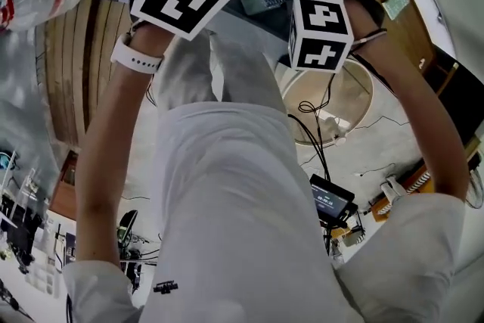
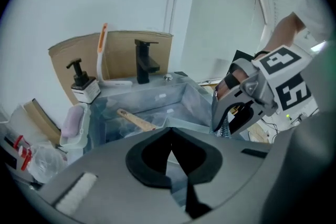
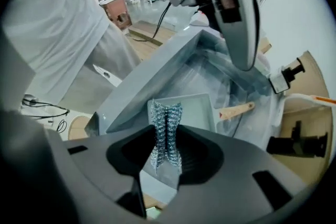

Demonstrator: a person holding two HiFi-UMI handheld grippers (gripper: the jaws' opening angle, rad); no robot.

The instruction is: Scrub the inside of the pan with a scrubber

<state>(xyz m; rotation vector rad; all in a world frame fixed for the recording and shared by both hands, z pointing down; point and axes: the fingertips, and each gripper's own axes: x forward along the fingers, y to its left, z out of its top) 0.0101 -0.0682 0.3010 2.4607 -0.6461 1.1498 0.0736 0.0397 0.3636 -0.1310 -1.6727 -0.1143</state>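
the right gripper (image 3: 167, 153) had its fingers clamped on a steel mesh scrubber (image 3: 166, 122), which stood upright between them and stuck out past the tips. in the right gripper view the scrubber hung over the near corner of the pan (image 3: 195, 110), a square grey pan that lay on the bottom of the sink (image 3: 152, 81). whether the mesh touched the pan could not be told. the pan's wooden handle (image 3: 237, 110) pointed toward the far wall of the sink.

the left gripper (image 2: 170, 145) had its fingers closed together with nothing between them. it was held above the near rim of the sink, beside the right gripper and apart from it, with its camera looking along the basin at the wooden handle.

behind the sink stood a black faucet (image 2: 144, 62) and, to its left in the left gripper view, a soap dispenser (image 2: 82, 83) with a black pump. a cardboard sheet (image 2: 118, 52) leaned against the wall behind both, and a brush (image 2: 102, 55) with an orange and white handle stood upright in front of it.

in the head view both grippers were held out in front of the person, well up from the floor, the 2 marker cubes side by side.
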